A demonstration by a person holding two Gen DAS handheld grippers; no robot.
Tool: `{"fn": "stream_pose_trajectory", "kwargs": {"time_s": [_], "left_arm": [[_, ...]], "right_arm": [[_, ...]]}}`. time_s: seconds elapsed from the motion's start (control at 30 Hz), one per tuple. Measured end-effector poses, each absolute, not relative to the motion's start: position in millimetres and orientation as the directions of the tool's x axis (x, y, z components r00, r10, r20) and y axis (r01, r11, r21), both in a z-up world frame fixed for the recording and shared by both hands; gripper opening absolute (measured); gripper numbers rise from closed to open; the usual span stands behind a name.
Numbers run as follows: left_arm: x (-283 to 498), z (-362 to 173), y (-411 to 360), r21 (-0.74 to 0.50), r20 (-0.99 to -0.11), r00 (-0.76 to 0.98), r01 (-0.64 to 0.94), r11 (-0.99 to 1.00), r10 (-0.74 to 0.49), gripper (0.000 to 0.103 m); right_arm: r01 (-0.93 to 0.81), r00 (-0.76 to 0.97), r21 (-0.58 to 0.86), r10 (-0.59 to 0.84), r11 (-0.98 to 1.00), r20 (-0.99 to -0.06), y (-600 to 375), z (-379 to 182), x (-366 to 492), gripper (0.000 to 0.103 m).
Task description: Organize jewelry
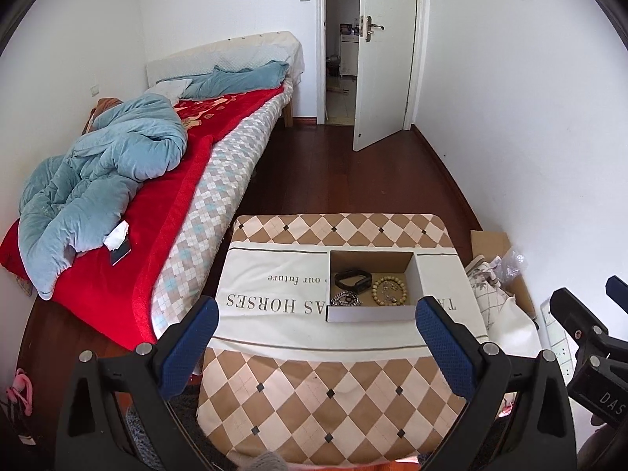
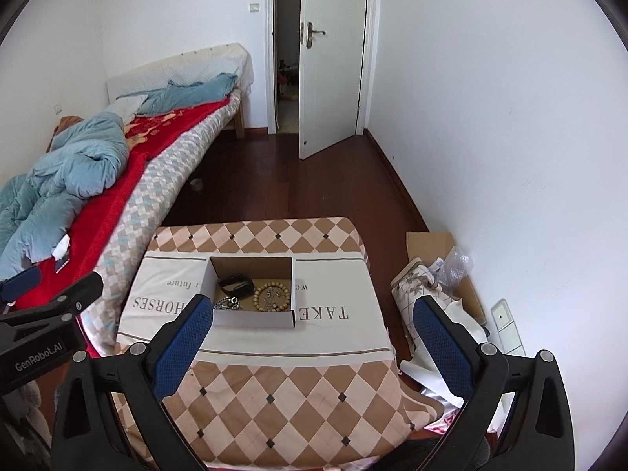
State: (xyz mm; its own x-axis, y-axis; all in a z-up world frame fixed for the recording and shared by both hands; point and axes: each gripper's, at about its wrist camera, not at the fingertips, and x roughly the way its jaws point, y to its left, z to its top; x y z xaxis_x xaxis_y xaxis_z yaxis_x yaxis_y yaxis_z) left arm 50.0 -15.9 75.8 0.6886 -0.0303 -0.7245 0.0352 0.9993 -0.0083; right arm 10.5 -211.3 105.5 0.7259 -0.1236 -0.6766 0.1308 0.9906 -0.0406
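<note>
Both grippers, left point(image 1: 317, 316) and right point(image 2: 314, 314), have fingers spread and empty; the box point(image 1: 373, 314) at frame centre holds bracelets point(image 1: 388, 292).

1. Location type: a bedroom in a private home.
2. A bed point(image 1: 219, 149) is placed along the left wall, covered by a red blanket point(image 1: 165, 212) and a rumpled blue quilt point(image 1: 98, 180).
3. Dark wood flooring point(image 1: 333, 172) is laid throughout.
4. A white interior door point(image 1: 382, 51) is seen ajar, between plain white walls point(image 1: 530, 98).

Black band point(image 1: 353, 278), bead bracelet point(image 1: 389, 292), silver chain point(image 1: 345, 299) inside open cardboard box point(image 1: 371, 316)
</note>
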Motion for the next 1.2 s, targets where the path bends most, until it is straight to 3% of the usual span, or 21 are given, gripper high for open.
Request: {"fn": "stream_pose_trajectory", "kwargs": {"time_s": [0.6,1.2], "left_arm": [[2,99,-17,-0.046,-0.764,0.642,0.044,0.998,-0.064,0.102],[38,79,-22,0.001,-0.769,0.639,-0.001,1.0,0.001,0.102]], "right_arm": [[0.105,0.722,-0.048,-0.109,0.993,-0.683,-204,138,-38,0.103],[0.152,0.689,-0.076,-0.161,0.985,-0.707,-213,112,9,0.103]]}}
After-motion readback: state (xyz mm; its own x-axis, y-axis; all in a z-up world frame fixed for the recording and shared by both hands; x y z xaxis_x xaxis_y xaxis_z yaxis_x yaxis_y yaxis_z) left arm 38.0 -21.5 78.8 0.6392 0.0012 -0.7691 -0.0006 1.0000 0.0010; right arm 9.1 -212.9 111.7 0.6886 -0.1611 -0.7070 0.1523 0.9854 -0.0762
